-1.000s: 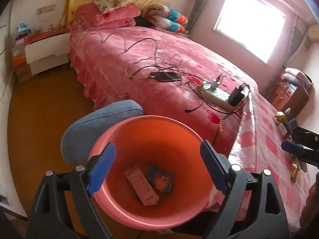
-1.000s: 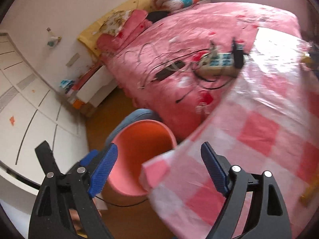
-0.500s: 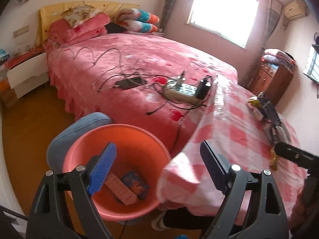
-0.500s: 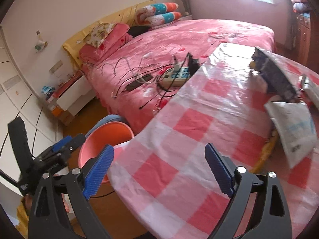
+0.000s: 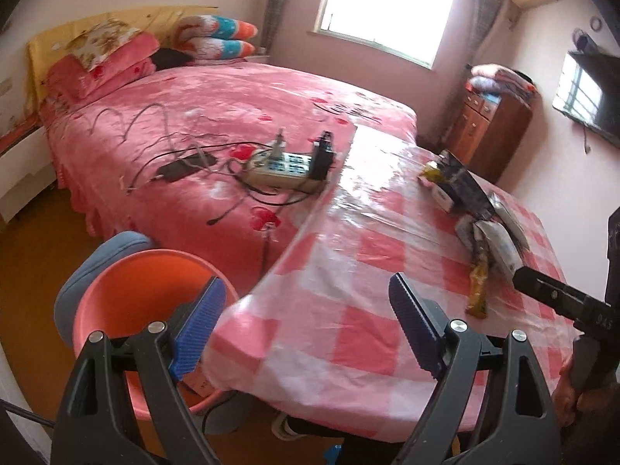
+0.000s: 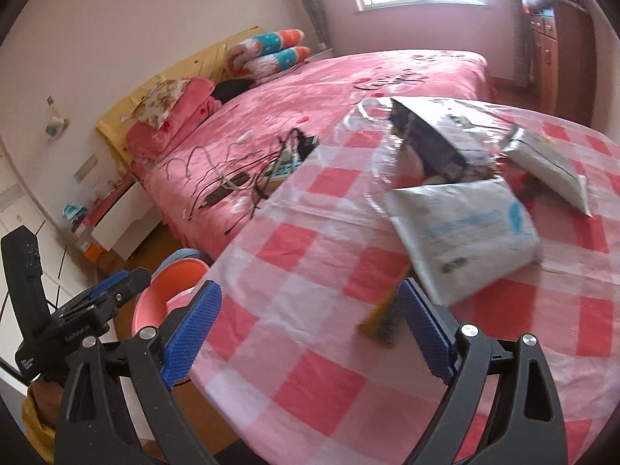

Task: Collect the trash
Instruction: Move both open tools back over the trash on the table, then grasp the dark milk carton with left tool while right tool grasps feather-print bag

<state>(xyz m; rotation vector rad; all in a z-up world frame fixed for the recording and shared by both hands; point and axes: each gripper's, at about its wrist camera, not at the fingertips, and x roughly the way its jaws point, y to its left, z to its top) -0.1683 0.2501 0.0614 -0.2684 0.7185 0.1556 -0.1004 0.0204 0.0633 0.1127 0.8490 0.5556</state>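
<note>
pink bed (image 5: 240,108) behind, strewn with a power strip (image 5: 285,166), black cables and a dark phone-like slab (image 5: 182,166); pillows and rolled blankets (image 5: 217,38) stacked at the headboard. wooden cabinet (image 5: 488,131) by the far wall, bright window (image 5: 387,0) above. round table under a pink-and-white checked cloth (image 5: 348,271) with clear plastic over it, filling the near ground in both views. orange basin (image 5: 128,294) on the floor just left of the table edge, resting against a blue-grey cushion (image 5: 100,255); a scrap of packaging just visible low inside it, partly hidden by the left finger.

trash lying in a loose heap on the far right part of the table: a white padded mailer (image 6: 465,228) nearest, a dark open bag (image 6: 430,143) behind it, another pale pouch (image 6: 550,162) to the right, and a yellow wrapper (image 5: 478,290) at the front of the heap, blurred in the right wrist view.

left gripper (image 5: 306,329) spread wide, nothing between the blue pads, hanging over the table's near-left edge, well apart from the heap, with the basin just beside its left finger. right gripper (image 6: 310,337) also spread and empty, poised above the cloth; yellow wrapper and the mailer's near corner just beyond its right finger, not touching.
</note>
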